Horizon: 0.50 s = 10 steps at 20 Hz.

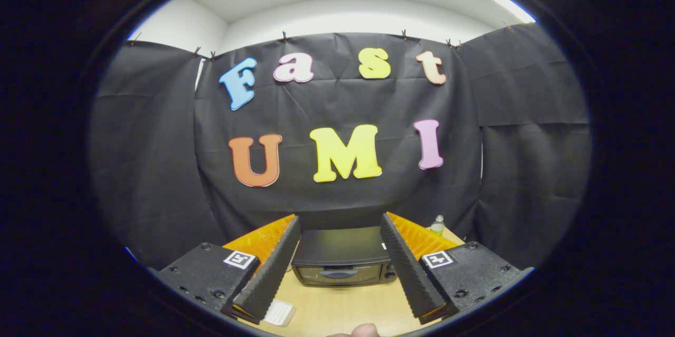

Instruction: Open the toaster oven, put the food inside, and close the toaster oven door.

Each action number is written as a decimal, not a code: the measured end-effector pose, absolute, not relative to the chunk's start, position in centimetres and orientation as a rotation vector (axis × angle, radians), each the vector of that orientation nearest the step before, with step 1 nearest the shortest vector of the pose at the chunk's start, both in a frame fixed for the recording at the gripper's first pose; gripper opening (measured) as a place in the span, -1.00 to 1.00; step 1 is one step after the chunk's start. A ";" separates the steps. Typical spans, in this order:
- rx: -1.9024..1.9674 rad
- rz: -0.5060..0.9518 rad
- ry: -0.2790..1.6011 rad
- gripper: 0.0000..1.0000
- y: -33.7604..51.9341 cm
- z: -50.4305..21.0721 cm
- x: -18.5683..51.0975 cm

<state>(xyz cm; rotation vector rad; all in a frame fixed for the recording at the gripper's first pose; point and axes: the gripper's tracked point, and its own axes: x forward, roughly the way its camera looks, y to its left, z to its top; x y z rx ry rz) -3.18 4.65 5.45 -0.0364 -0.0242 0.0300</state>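
A: How does the gripper [340, 231] stand?

B: Its two fingers [274, 268] are spread wide apart and hold nothing. The space between them is free.

A: And where is the oven [343, 258]?

B: It sits on the table [348, 308], ahead of the fingers and framed between them. The tips reach up beside the oven's top on each side, but whether they touch it cannot be told. The oven's door is closed, with the handle across the front and the knobs at the right of the front.

A: Is there something near the oven?

B: In front of the oven and to its left, a small white card [278, 312] lies flat on the table, just under the left finger. Closer in front of the oven, a small rounded thing [364, 330], perhaps a fingertip or the food, shows only partly. Behind the oven and to its right stands a bottle [437, 225] with a green cap, against the black cloth [337, 194].
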 end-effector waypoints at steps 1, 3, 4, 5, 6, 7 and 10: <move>-0.035 0.023 -0.021 0.99 4.4 5.4 -3.2; -0.033 0.019 -0.022 0.99 4.4 5.5 -3.2; -0.031 0.020 -0.019 0.99 4.5 5.4 -3.2; -0.028 0.024 -0.017 0.99 4.6 5.3 -3.2; -0.026 0.029 -0.017 0.99 4.6 5.3 -3.1; -0.023 0.032 -0.016 0.99 4.8 5.3 -3.1; -0.020 0.039 -0.019 0.99 5.1 5.4 -2.9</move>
